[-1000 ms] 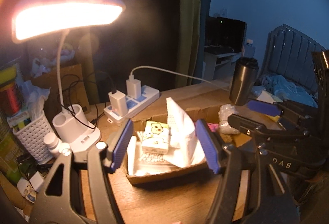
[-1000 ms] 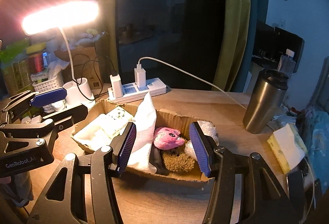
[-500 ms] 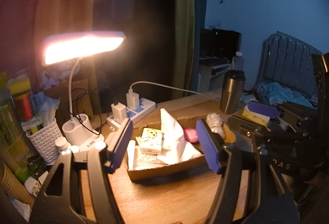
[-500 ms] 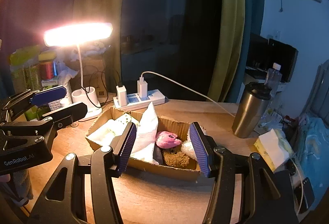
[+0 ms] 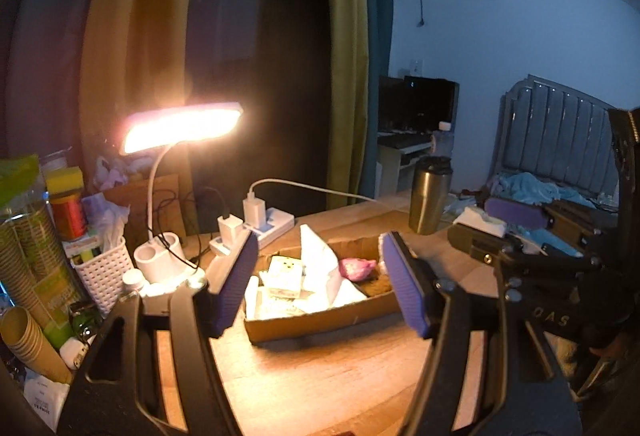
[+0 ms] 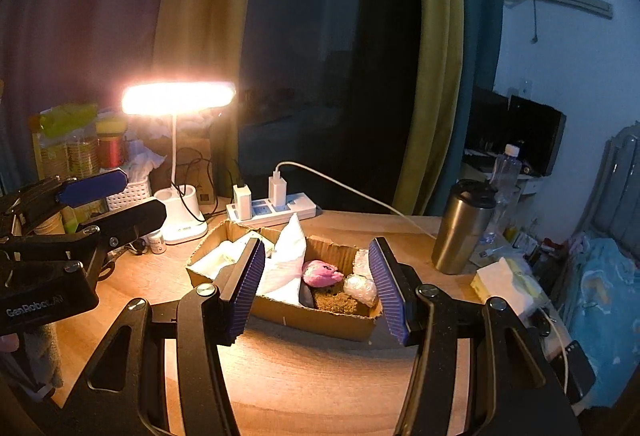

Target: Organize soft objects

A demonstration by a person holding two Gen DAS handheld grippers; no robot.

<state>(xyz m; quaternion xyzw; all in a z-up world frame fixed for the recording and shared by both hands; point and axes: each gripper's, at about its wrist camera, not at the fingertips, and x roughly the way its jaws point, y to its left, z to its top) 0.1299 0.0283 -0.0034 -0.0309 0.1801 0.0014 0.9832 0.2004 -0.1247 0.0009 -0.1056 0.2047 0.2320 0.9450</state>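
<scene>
A shallow cardboard box [image 5: 320,322] [image 6: 320,318] sits on the wooden desk under the lamp. It holds an upright white tissue [image 5: 320,264] [image 6: 286,260], a pink plush toy [image 5: 356,269] [image 6: 322,272], a small white cartoon packet [image 5: 285,272], a brown fuzzy pad [image 6: 336,301] and a wad of bubble wrap [image 6: 360,284]. My left gripper [image 5: 320,248] and my right gripper [image 6: 316,246] hang side by side, back from the box and above it. Both are open with nothing between their purple pads. The left one also shows at the right wrist view's left edge [image 6: 100,196].
Behind the box are a lit desk lamp [image 6: 178,98], a white power strip [image 6: 272,210] with chargers and a cable. A steel tumbler [image 6: 460,228] and a tissue pack [image 6: 504,284] stand to the right. A white basket [image 5: 104,272] and paper cups [image 5: 24,340] crowd the left.
Both grippers have drawn back from the box and risen, so the box looks smaller and more of the room shows. Their jaws kept the same width. Nothing in the box moved.
</scene>
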